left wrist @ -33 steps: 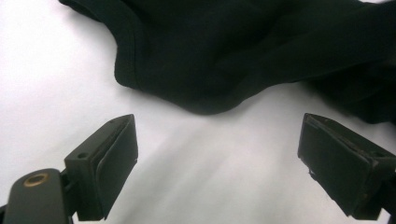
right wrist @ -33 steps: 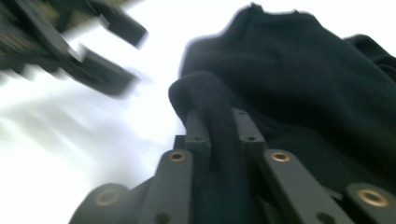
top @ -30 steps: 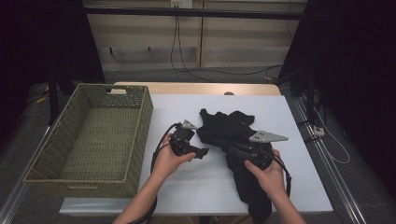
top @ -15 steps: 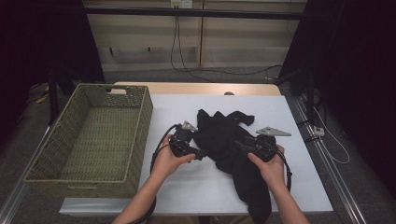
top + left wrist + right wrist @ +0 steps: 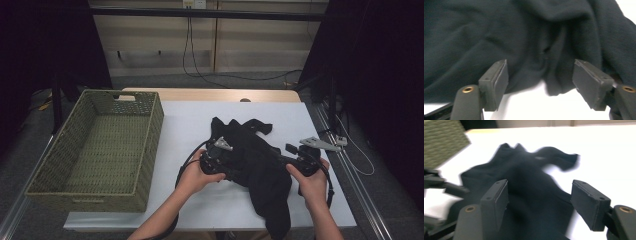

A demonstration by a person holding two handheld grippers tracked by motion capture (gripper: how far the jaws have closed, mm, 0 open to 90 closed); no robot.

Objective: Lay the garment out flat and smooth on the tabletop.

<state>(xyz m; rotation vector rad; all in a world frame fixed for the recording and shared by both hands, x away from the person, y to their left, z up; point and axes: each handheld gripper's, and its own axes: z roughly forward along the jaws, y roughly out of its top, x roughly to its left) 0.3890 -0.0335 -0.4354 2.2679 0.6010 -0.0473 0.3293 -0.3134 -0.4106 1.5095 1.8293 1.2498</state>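
A black garment (image 5: 252,157) lies crumpled on the white table (image 5: 195,120), its lower end trailing over the front edge. My left gripper (image 5: 229,164) is at the garment's left side. Its jaws have just been closing, but they still stand apart around a fold at the cloth's hem (image 5: 549,82), and the pads are clear of it. My right gripper (image 5: 287,158) is at the garment's right edge. Its jaws have just been opening and now stand wide over the black cloth (image 5: 536,202), gripping nothing.
A green woven basket (image 5: 150,127) stands on the table's left part. Cables run across the floor behind the table. White table surface shows on the far side and to the right of the garment.
My right gripper has opened, let go of the cloth and slid right to the garment's edge. The left gripper has moved right against the garment, its jaws narrower than before.
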